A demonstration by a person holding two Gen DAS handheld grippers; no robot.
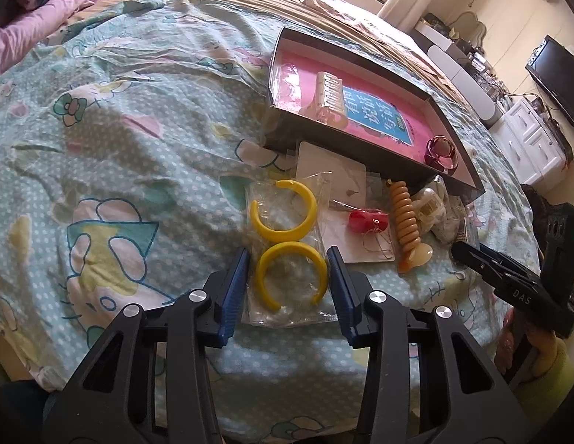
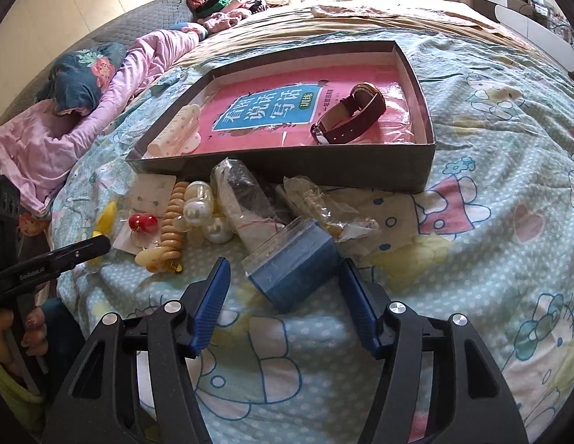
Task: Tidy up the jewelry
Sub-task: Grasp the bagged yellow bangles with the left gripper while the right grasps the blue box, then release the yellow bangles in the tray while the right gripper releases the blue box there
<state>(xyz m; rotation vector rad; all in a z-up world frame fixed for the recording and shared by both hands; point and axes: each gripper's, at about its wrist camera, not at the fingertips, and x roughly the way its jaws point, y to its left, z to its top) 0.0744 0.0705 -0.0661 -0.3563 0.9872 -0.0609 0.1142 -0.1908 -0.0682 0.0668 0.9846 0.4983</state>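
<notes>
On the bed, my left gripper [image 1: 288, 261] stands over a clear bag holding two yellow open bangles [image 1: 290, 249]. The nearer bangle lies between the blue pads, and a thin gap shows at the left pad. My right gripper [image 2: 285, 261] straddles a blue box in a clear bag [image 2: 290, 277], with its pads just clear of the sides. Between the two lie a red earring on a card [image 2: 142, 222], an orange spiral hair tie [image 2: 172, 222] and pearl pieces [image 2: 201, 207]. A dark tray box [image 2: 287, 166] behind holds a cream hair claw [image 2: 175, 133] and a dark red watch [image 2: 353, 114].
A pink booklet lines the tray box. More bagged trinkets [image 2: 242, 192] lie against its front wall. A pink quilt [image 2: 64, 129] is bunched at the far left of the bed. White cabinets [image 1: 531, 137] and a dark screen [image 1: 557, 74] stand beyond the bed's right edge.
</notes>
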